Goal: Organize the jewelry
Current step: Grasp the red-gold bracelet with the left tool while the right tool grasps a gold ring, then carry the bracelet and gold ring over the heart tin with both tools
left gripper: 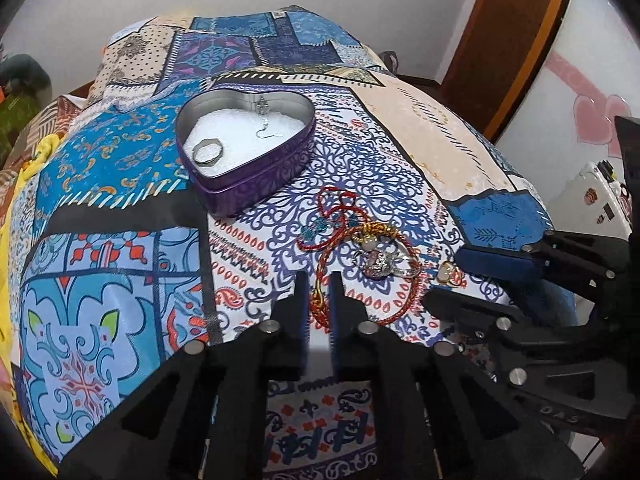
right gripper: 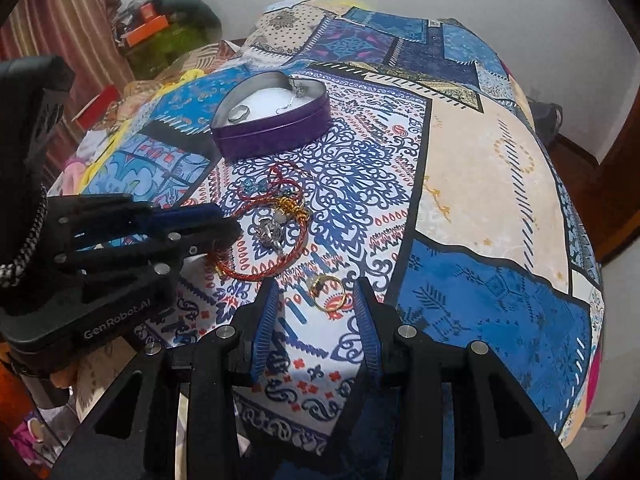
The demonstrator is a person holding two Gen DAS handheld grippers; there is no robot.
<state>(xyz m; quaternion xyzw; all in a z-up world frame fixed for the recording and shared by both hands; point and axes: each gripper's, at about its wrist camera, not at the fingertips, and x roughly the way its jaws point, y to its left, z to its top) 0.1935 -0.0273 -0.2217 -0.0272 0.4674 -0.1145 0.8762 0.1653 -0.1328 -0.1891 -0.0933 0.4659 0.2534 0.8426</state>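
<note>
The left gripper (left gripper: pixel 319 294) is clenched on the red cord bracelet (left gripper: pixel 362 268), hiding its knot; the right gripper (right gripper: pixel 316 300), released, straddles the gold ring (right gripper: pixel 329 293).

The purple heart-shaped tin (left gripper: pixel 244 184) stands on the patchwork-printed cloth (left gripper: pixel 120 248), upper centre of the frame. In it lie a silver ring (left gripper: pixel 207 151) at left and a silver hook earring (left gripper: pixel 267 130) at right. Below the tin, a red cord bracelet (left gripper: pixel 360 280) lies around a silver charm (left gripper: pixel 380 262); a gold ring (right gripper: pixel 328 292) lies lower right of it.

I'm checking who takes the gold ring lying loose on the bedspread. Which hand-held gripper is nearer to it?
Right. The right hand-held gripper has its open fingers on either side of the gold ring. The left hand-held gripper is off to the side, shut on the red cord bracelet.
</note>
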